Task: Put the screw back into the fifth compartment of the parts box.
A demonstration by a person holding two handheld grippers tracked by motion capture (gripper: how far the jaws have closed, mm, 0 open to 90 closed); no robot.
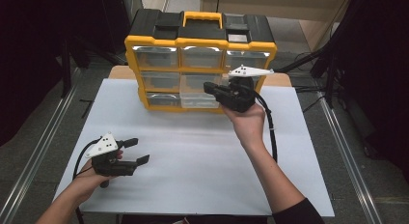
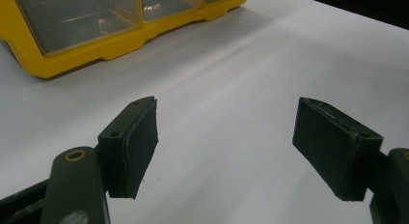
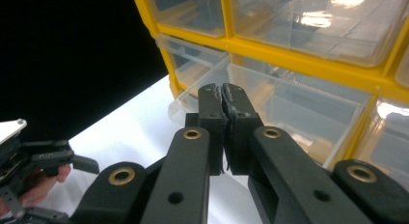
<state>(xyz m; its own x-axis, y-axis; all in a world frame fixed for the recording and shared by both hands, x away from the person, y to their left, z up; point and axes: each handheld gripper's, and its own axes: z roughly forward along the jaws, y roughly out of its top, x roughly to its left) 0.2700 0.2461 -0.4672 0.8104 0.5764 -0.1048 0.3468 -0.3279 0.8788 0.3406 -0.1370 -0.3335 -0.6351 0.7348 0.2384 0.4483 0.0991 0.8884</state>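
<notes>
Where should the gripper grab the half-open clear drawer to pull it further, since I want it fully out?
Grip the clear drawer by its front lip, coming from the front of the yellow organizer. The drawer already juts from the bottom row, so its thin front wall is exposed for the right gripper, now shut, to pinch.

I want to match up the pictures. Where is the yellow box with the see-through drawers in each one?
High view: yellow drawer box at top centre, on the table's far edge.
Left gripper view: top left.
Right gripper view: upper right, behind the shut jaws.
Shared landmark: white table.
</notes>
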